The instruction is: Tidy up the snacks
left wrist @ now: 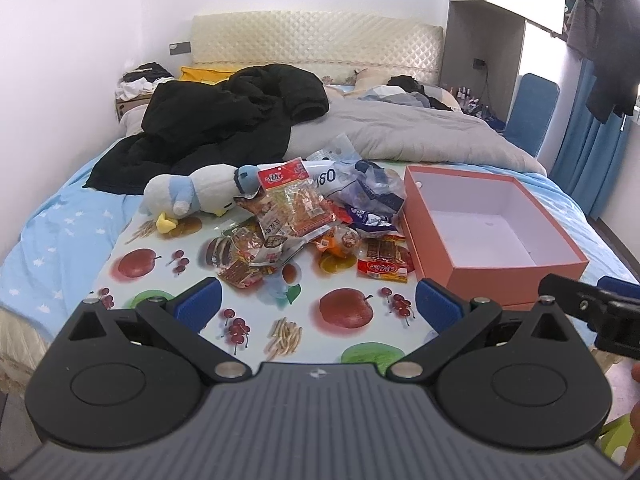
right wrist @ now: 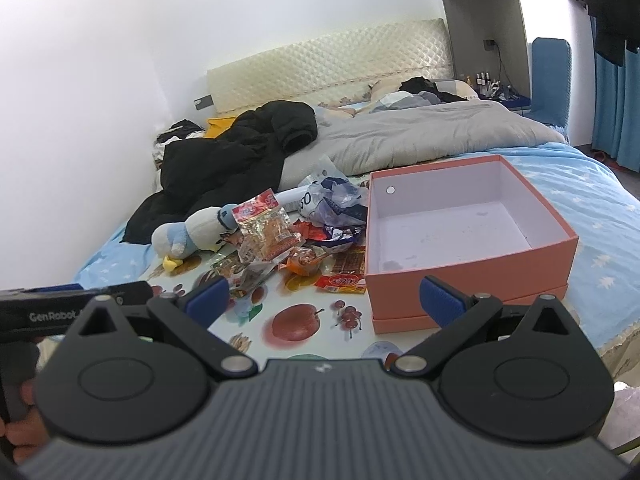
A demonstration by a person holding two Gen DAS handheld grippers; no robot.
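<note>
Left gripper [left wrist: 318, 300], right gripper [right wrist: 324, 298]: both spread wide, holding nothing. Snack pile [left wrist: 304, 224] sits on fruit mat [left wrist: 224, 344], beside empty pink box [right wrist: 472, 276]. Not started. Next: grab one packet.

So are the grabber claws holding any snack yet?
No, nothing is held. The left gripper and the right gripper are both open, short of the snack pile.

Left gripper [left wrist: 318, 300] and right gripper [right wrist: 324, 300] hover side by side, fingers spread, empty.
</note>
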